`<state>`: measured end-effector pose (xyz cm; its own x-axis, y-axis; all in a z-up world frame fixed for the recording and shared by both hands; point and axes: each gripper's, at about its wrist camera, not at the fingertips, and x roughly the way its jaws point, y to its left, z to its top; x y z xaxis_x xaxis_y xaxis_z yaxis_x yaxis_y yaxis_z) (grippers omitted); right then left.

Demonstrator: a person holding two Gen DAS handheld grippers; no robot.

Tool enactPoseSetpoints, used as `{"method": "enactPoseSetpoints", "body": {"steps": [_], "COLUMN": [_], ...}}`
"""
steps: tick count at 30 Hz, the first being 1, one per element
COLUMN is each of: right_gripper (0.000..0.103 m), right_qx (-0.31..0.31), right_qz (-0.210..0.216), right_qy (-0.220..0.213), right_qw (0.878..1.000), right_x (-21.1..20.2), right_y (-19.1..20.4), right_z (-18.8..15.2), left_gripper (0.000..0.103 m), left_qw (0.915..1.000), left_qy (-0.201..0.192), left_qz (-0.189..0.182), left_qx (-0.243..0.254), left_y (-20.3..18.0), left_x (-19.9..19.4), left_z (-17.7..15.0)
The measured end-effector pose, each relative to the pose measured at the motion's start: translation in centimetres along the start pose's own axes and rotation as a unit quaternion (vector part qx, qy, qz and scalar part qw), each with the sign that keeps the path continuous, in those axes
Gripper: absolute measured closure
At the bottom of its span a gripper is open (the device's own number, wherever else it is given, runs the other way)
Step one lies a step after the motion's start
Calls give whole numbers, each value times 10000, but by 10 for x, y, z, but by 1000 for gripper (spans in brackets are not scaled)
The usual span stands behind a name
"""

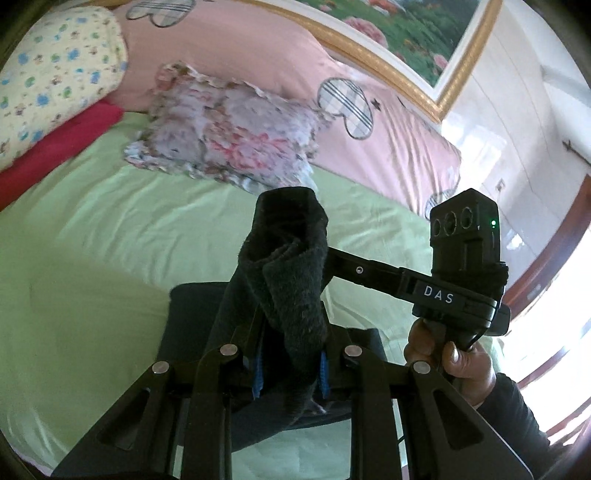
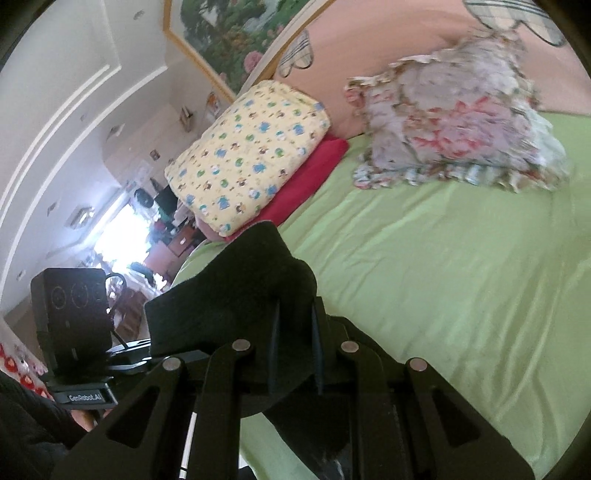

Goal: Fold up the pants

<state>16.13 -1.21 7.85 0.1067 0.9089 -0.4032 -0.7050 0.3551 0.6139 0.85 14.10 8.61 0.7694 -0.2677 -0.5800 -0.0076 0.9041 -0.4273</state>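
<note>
The pants (image 1: 288, 266) are dark, fuzzy fabric. My left gripper (image 1: 290, 365) is shut on a bunched edge of them and holds it up above the green bed sheet (image 1: 92, 240); the rest hangs down below. My right gripper (image 2: 293, 332) is shut on another edge of the pants (image 2: 240, 288), also lifted over the sheet (image 2: 443, 277). The right gripper's body (image 1: 458, 273) and the hand holding it show at the right of the left wrist view. The left gripper's camera block (image 2: 70, 317) shows at the left of the right wrist view.
A floral frilled pillow (image 1: 229, 133) lies on the bed ahead. A yellow patterned folded quilt (image 2: 251, 155) rests on a red one (image 2: 314, 177) at the bed's head. A pink quilt (image 1: 258, 55) lies behind. A framed flower painting (image 1: 399, 33) hangs on the wall.
</note>
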Motion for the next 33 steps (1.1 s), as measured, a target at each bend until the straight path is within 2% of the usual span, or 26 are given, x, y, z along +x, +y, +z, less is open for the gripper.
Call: {"method": "enactPoseSetpoints", "body": {"steps": [10,25,33], "right_gripper": [86,86,85], "right_qx": [426,938,1165], "right_qz": [-155,-158,-274], "right_qy": [-289,-412,-467], "right_qw": [9986,9946,9917], "right_x": [-34,-48,-58], "right_y": [-35,-74,-90], "right_z": [-27,-58,-74], "left_gripper": [82,82,80], "left_qw": [9986,9939,9885], "left_qy": [294,578,654], "left_qz": [19,239,273], "left_qx": [443,909,1334], "left_y": [-35,-61,-83], "left_x": [35,69,85], "left_z": [-13,-32,-47]}}
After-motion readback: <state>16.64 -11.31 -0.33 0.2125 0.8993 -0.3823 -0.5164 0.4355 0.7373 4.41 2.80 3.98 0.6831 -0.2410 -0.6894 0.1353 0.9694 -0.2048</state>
